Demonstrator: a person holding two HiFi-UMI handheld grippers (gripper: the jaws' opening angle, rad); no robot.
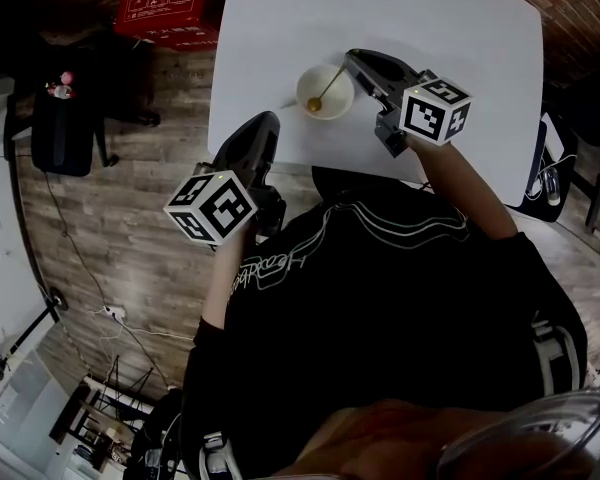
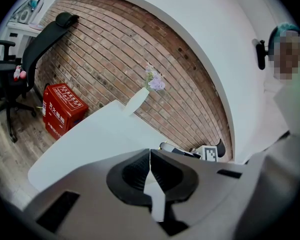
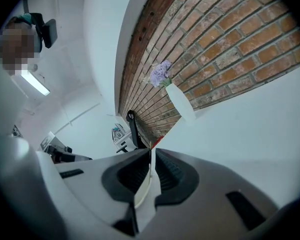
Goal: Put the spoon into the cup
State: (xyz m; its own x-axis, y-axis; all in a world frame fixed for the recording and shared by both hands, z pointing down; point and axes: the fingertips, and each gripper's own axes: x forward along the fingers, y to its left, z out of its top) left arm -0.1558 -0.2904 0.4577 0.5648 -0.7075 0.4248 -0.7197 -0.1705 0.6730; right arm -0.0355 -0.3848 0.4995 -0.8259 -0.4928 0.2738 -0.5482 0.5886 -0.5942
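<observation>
A pale cup point(image 1: 341, 102) stands on the white table point(image 1: 440, 28) near its front edge. A spoon point(image 1: 326, 89) leans in the cup, its gold bowl down and its handle rising to the right. My right gripper point(image 1: 353, 60) is at the cup's right rim, its jaws shut on the tip of that handle. In the right gripper view a thin pale strip, the spoon point(image 3: 142, 188), runs between the nearly closed jaws of the right gripper point(image 3: 151, 151). My left gripper point(image 1: 267, 121) hangs at the table's front edge, left of the cup. Its jaws point(image 2: 150, 151) are shut with nothing in them.
A red box point(image 1: 170, 8) lies on the wooden floor left of the table, and a black office chair point(image 1: 65, 118) stands further left. A white vase with purple flowers point(image 2: 140, 96) stands at the table's far side against a brick wall point(image 2: 115, 49).
</observation>
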